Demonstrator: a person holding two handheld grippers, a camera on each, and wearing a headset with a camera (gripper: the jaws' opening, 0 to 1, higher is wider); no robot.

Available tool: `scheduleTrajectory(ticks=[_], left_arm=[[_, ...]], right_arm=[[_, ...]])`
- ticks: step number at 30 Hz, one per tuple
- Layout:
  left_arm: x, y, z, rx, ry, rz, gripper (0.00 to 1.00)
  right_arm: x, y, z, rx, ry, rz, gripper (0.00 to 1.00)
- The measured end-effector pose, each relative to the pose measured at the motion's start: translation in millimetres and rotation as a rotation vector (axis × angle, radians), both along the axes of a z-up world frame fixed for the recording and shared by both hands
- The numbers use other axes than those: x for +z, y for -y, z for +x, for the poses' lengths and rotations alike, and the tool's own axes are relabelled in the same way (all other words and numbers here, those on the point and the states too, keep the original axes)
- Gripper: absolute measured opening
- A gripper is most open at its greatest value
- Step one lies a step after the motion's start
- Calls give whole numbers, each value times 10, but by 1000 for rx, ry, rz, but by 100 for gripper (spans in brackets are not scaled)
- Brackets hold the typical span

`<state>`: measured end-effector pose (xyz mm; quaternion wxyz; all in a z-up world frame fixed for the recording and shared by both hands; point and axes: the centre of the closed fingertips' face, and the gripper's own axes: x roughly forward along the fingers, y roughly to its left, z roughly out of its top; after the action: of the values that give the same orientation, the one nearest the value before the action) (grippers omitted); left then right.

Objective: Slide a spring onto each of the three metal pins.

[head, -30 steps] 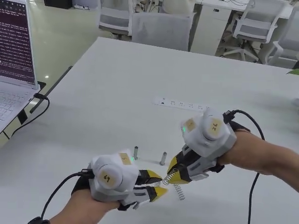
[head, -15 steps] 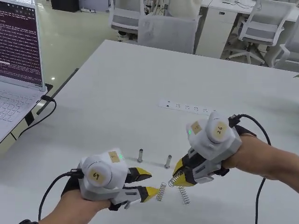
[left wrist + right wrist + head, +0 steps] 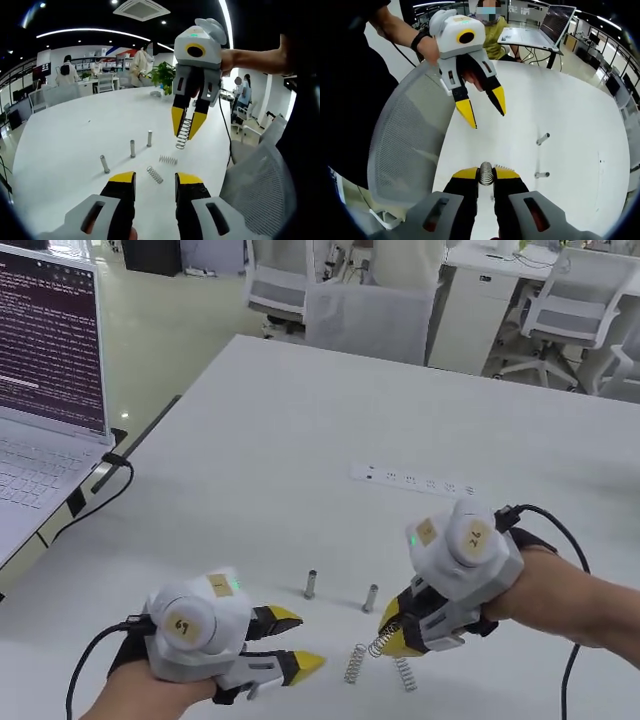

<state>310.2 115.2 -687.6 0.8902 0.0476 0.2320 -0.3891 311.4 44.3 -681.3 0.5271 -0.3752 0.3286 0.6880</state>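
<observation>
The white surface (image 3: 300, 440) carries an open laptop (image 3: 45, 380) at its far left. The left gripper (image 3: 305, 638) hovers at near left, its jaws spread and empty. The right gripper (image 3: 393, 632), to its right, pinches one spring (image 3: 380, 638) just above the surface. Three pins (image 3: 132, 148) stand upright just beyond the grippers, and two loose springs (image 3: 354, 663) lie between the grippers, nearer than the pins.

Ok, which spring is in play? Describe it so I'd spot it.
On the white table, find the right gripper near the front edge. The spring pinched between its yellow jaws hangs down; the other two springs lie loose on the table.
</observation>
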Motion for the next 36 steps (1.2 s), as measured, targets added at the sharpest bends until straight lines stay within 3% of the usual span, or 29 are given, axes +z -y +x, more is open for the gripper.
scheduleTrajectory(ticks=[10, 17, 36], left_arm=[[-46, -321, -63, 58, -24, 6, 33], [-8, -553, -84, 109, -18, 11, 37], [-63, -994, -248, 214, -40, 18, 55]], right_arm=[[-38, -91, 121, -33, 22, 11, 8], [-64, -176, 214, -47, 25, 18, 8], [-104, -439, 475, -67, 38, 25, 8]])
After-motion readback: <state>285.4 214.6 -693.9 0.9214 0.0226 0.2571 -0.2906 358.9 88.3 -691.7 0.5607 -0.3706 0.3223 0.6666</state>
